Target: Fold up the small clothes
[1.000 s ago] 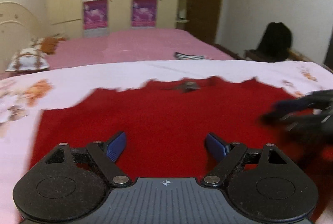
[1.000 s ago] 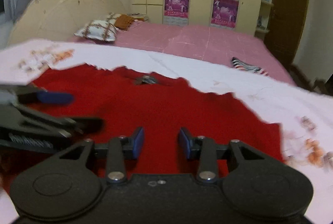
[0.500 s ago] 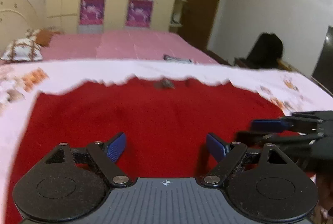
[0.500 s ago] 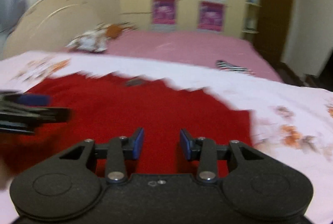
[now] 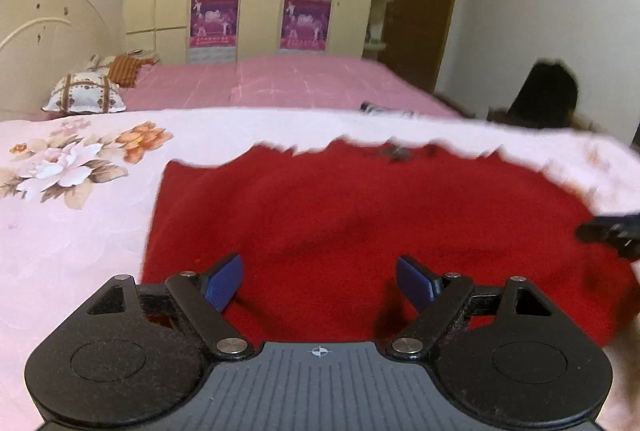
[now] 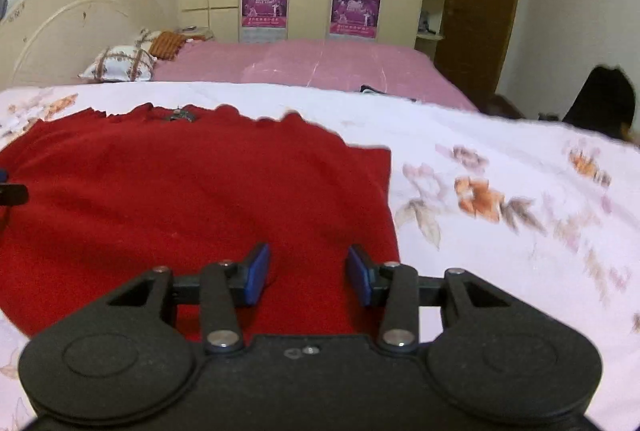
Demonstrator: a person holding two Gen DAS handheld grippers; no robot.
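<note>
At the bottom of the left wrist view, the left gripper (image 5: 319,281) hangs over the near part of the red garment (image 5: 360,223), jaws spread wide with nothing between the blue pads (image 5: 224,281); only cloth lies beneath them, and whether they touch it cannot be told. At the bottom of the right wrist view, the right gripper (image 6: 307,277) sits over the garment's right edge, jaws about half parted and empty. Each tool hovering near one side of the cloth suggests the person is lining up to pick up opposite edges for a fold.

The garment fills the middle of both frames, spread flat on a floral white sheet (image 5: 80,191), likely smoothed out so its edges are easy to find. A small dark label (image 6: 182,117) marks its far edge, probably the neckline.

Beyond, in the upper half, a pink bed (image 5: 280,83) carries a patterned pillow (image 5: 84,99) at upper left and a striped item (image 5: 384,109), blurred, to the right.
</note>
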